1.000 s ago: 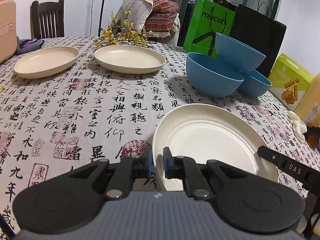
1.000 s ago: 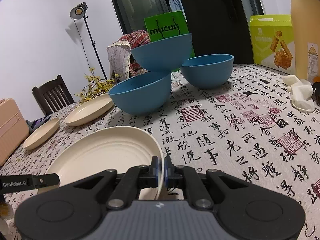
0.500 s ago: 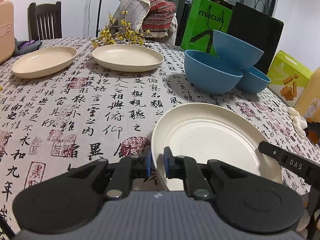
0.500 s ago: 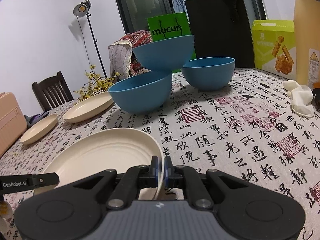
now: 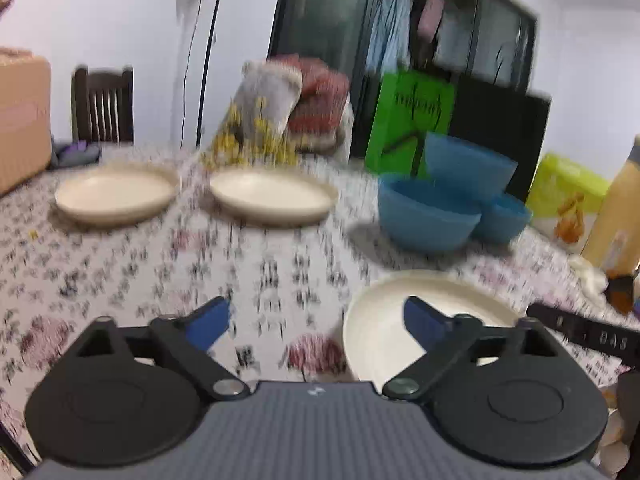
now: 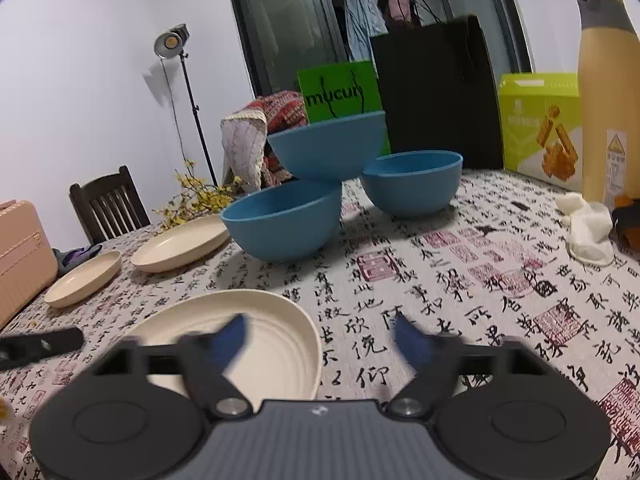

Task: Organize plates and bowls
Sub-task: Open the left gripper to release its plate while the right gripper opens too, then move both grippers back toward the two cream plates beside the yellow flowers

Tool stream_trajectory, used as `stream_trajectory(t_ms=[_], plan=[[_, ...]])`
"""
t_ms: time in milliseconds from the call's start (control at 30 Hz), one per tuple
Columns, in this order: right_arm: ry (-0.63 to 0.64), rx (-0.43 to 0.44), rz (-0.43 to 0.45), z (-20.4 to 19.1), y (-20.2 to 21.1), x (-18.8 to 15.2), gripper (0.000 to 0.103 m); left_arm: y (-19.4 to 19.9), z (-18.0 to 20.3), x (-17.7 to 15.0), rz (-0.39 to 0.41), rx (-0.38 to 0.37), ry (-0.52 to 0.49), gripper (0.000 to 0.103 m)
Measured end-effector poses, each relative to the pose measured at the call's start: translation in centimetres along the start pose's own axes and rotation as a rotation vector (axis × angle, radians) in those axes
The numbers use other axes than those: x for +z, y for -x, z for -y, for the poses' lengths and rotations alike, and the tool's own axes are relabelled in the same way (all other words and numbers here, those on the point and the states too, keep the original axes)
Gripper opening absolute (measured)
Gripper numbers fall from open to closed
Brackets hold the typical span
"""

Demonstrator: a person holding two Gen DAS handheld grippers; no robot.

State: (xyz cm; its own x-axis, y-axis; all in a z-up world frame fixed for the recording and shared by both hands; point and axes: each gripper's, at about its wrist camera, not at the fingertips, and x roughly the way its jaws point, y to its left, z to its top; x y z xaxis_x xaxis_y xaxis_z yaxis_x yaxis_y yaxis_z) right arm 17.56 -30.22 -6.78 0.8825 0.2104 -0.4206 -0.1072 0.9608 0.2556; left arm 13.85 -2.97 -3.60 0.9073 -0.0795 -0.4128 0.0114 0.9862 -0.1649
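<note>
Both claws have just been opening and now stand wide, gripping nothing. The left claw [image 5: 316,318] has the near plate [image 5: 384,320] at lower right, its rim between the jaws; the right claw [image 6: 320,334] has it lower left. Two more plates [image 6: 180,244] lie upper left on the worktop [image 6: 440,280], nearer the left claw.

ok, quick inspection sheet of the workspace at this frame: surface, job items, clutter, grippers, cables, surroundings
Surface: table under calligraphy-print cloth.
Job's things: near cream plate flat on the cloth; two cream plates far left; three blue bowls, one perched tilted on two.
Clutter: tan bottle, snack box, white cloth, yellow flowers.
Grippers: left gripper and right gripper just opened, pads off the plate.
Cables: lamp-stand cable.
Surroundings: chair, light stand, shopping bags, pink case.
</note>
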Motion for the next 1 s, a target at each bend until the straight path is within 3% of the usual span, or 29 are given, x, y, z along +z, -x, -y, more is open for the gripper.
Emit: stream_trajectory(t_ms=[133, 333, 567, 1000], plan=[[0.018, -0.001, 0.017, -0.6, 0.6, 0.1, 0.103, 2.0, -0.4, -0.2, 0.130, -0.022, -0.043, 0.103], [0.053, 0.010, 0.043, -1.7, 1.3, 0.1, 0.103, 3.2, -1.5, -0.2, 0.180, -0.050, -0.017, 0.103], [0.078, 0.033, 0.071, -2.7, 1.9, 0.7, 0.103, 4.2, -2.9, 0.3, 0.154, -0.070, -0.056, 0.103], [0.071, 0.041, 0.071, -3.0, 1.3, 1.5, 0.103, 4.3, -7.0, 1.5, 0.104, -0.068, -0.016, 0.103]])
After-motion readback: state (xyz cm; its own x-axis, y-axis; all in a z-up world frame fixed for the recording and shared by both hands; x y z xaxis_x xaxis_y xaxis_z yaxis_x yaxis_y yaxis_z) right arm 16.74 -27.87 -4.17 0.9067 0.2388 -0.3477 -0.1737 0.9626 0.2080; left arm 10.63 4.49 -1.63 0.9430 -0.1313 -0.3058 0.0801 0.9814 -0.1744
